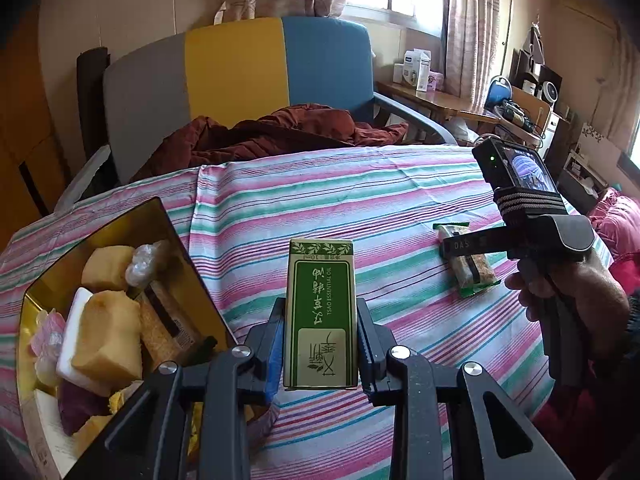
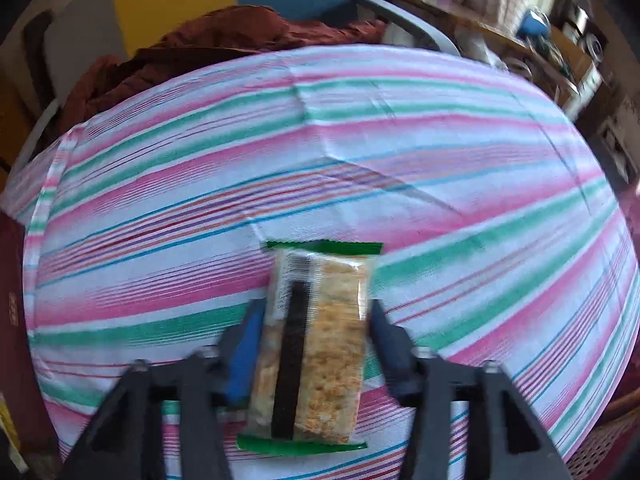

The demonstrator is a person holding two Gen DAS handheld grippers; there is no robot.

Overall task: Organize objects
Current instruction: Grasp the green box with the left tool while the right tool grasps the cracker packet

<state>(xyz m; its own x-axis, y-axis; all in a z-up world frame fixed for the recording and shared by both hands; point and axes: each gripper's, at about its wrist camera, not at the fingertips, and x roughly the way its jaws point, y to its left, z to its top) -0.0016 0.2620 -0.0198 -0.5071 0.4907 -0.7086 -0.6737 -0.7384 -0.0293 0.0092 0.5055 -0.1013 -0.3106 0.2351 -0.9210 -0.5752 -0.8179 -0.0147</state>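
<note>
A green and cream essential-oil box (image 1: 321, 280) stands upright between the fingers of my left gripper (image 1: 320, 308), which is shut on its lower sides above the striped tablecloth (image 1: 360, 200). To the right, a cracker bar in a clear wrapper with green ends (image 1: 474, 276) lies on the cloth. A person's hand (image 1: 560, 292) holds my right gripper (image 1: 464, 246) down over it. In the right wrist view the cracker bar (image 2: 320, 340) fills the space between the fingers of the right gripper (image 2: 316, 308), and both pads touch the wrapper's long edges.
A gold tin (image 1: 172, 236) at the left holds several wrapped snacks and yellow cakes. Behind the table are a grey, yellow and blue chair (image 1: 240, 72) and a crumpled brown garment (image 1: 272, 132). Cluttered shelves (image 1: 520, 108) stand at the back right.
</note>
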